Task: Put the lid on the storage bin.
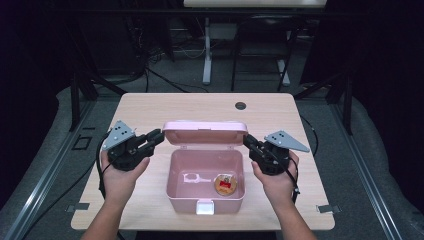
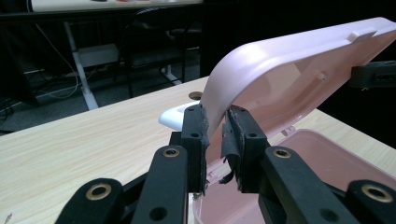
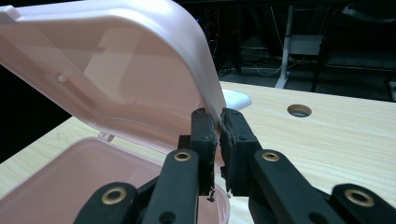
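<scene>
Evidently a two-sided hold: left gripper [image 1: 156, 136] and right gripper [image 1: 250, 142] each have fingers pinching an end of the pink lid [image 1: 205, 132], keeping it level and raised over the open box [image 1: 172, 172] mid-counter [image 1: 145, 107], contents exposed

Round item [image 1: 225, 184] in box [image 1: 176, 170]: label too small to read.
</scene>
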